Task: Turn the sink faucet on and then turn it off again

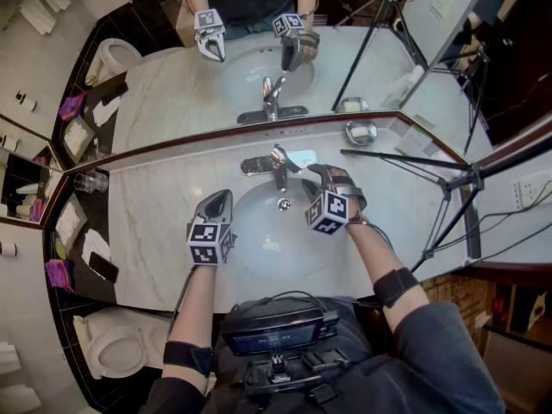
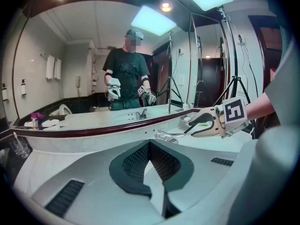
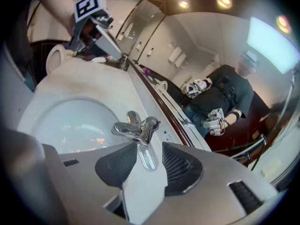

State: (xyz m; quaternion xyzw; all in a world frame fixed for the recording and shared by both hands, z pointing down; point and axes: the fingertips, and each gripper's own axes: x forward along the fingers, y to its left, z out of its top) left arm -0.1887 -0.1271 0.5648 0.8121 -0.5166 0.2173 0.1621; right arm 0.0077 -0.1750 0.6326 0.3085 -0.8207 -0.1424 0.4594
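Note:
The chrome faucet (image 1: 276,169) stands at the back of the white sink basin (image 1: 259,244), its flat lever (image 3: 147,157) pointing toward me in the right gripper view. My right gripper (image 1: 314,173) is open with the lever between its fingers (image 3: 180,165), and I see a gap on each side of the lever. I see no water running from the spout (image 3: 123,128). My left gripper (image 1: 226,196) hovers over the basin's left rim, shut with nothing in it, its tips (image 2: 149,145) aimed toward the faucet (image 2: 165,136).
A wall mirror (image 1: 259,67) runs behind the counter and reflects both grippers. A drinking glass (image 1: 90,182) stands at the counter's far left and a soap dish (image 1: 360,132) at the back right. A tripod (image 1: 453,184) leans at the right, and a toilet (image 1: 112,348) sits low on the left.

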